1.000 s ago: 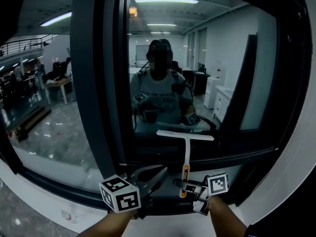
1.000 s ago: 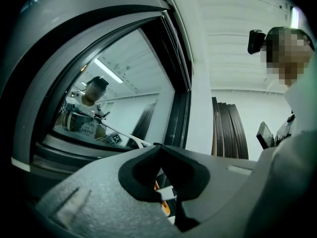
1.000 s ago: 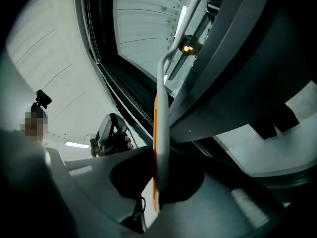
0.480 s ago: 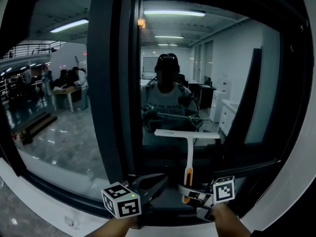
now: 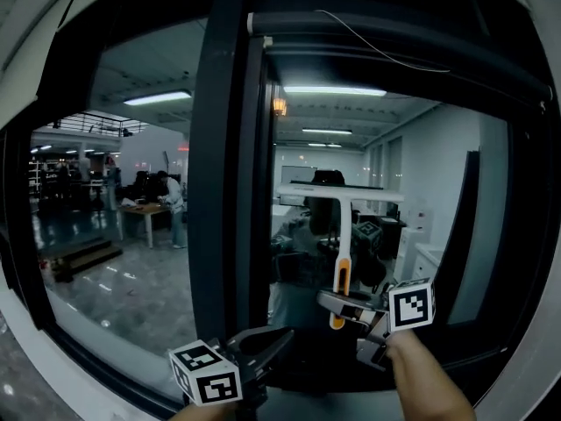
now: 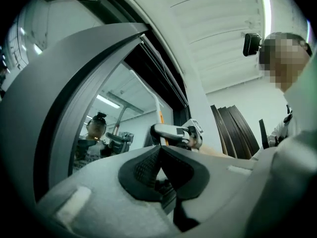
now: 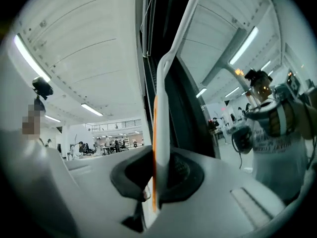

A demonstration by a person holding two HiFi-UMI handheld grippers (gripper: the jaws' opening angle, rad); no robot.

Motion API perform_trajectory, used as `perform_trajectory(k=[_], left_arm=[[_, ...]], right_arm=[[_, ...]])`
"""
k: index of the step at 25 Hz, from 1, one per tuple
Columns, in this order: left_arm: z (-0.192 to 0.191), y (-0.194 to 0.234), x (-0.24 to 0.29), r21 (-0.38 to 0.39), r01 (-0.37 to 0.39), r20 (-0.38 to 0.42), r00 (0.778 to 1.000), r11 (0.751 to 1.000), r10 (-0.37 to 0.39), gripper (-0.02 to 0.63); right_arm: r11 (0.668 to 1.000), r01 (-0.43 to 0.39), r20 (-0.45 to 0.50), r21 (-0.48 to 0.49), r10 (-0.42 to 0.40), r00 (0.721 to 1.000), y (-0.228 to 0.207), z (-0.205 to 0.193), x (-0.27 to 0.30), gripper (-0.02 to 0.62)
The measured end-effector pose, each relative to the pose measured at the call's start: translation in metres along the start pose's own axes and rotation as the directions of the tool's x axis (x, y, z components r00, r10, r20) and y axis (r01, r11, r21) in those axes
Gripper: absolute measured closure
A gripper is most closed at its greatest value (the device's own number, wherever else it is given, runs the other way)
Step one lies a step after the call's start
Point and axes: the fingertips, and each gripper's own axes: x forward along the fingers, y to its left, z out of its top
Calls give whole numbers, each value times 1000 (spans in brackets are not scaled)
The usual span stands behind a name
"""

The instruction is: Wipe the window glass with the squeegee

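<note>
The right hand-held gripper pinches the squeegee by its handle, blade level at mid-height of the window glass. The left hand-held gripper hangs low, pressed together, empty. Best press the blade flat and pull straight down.

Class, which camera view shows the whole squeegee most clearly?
The head view: the squeegee shows whole, blade up, handle in the right gripper. The right gripper view shows it foreshortened between the jaws; the left gripper view, only a sliver.
</note>
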Motion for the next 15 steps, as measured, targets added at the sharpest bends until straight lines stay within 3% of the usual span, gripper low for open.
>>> perform_trajectory(k=[7, 15], left_arm=[[66, -7, 19, 67, 36, 56, 998, 997, -40, 609], [112, 1, 22, 66, 127, 77, 988, 990, -132, 609]], right_arm=[[992, -3, 6, -122, 4, 1000, -13, 107, 29, 572], [987, 45, 61, -154, -36, 997, -21, 161, 61, 572]])
